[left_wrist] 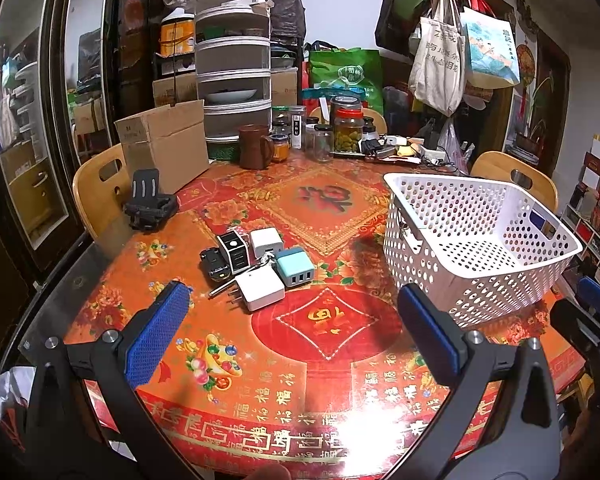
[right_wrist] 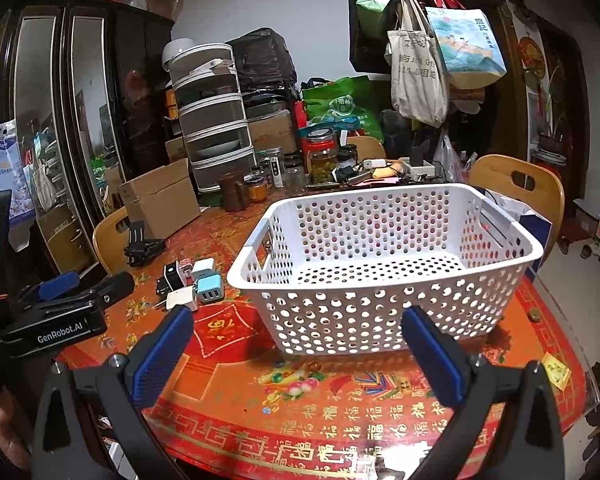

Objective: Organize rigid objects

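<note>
Blue-padded fingers (left_wrist: 158, 332) of the left gripper (left_wrist: 296, 328) are standing wide apart over the near part of the round table (left_wrist: 340, 420), gripping nothing, with its red and gold patterned cloth showing between them. Just beyond the left finger, a cluster of chargers is lying together on the cloth: a white plug adapter (left_wrist: 258, 289) with its prongs pointing left, a teal USB charger (left_wrist: 295, 266) touching it on the right, a white cube charger (left_wrist: 266, 242) behind, and a black-and-white charger (left_wrist: 233, 251) beside what is probably a small black device (left_wrist: 215, 266), though it is too dark to identify. The white perforated basket (left_wrist: 476, 276) is sitting to the right of the cluster, well apart from it. Over on the right, the right gripper (right_wrist: 298, 354) is also holding its jaws spread and unloaded, hovering just in front of the basket's near wall (right_wrist: 340, 316). Farther back, a cardboard box (left_wrist: 168, 142), a brown mug (left_wrist: 254, 147) and several glass jars (left_wrist: 348, 130) are crowding the far edge.
</note>
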### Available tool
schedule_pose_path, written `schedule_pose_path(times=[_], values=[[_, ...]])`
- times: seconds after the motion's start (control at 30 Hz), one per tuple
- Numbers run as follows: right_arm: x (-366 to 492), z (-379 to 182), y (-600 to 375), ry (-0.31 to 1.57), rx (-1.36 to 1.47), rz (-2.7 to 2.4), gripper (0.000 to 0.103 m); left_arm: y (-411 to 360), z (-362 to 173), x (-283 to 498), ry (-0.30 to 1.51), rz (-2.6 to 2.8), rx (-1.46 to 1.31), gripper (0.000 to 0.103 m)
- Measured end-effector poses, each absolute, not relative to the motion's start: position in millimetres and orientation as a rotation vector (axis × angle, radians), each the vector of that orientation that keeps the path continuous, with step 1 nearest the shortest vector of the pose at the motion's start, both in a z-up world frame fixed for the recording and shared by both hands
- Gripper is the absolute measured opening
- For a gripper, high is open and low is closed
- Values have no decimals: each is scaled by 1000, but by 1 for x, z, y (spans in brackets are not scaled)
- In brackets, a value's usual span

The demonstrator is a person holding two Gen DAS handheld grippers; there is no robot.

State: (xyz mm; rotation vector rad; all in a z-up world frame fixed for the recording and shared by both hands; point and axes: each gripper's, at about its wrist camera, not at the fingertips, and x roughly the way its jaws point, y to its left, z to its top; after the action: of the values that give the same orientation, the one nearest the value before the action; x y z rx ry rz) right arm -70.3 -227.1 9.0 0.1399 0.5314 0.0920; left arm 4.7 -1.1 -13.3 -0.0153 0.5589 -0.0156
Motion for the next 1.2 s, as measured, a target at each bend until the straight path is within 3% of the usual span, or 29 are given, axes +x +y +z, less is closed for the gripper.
schedule_pose_path(times=[1.2], values=[[-69, 3, -226, 551, 128, 88, 103, -2, -24, 7, 569, -20, -12, 103]])
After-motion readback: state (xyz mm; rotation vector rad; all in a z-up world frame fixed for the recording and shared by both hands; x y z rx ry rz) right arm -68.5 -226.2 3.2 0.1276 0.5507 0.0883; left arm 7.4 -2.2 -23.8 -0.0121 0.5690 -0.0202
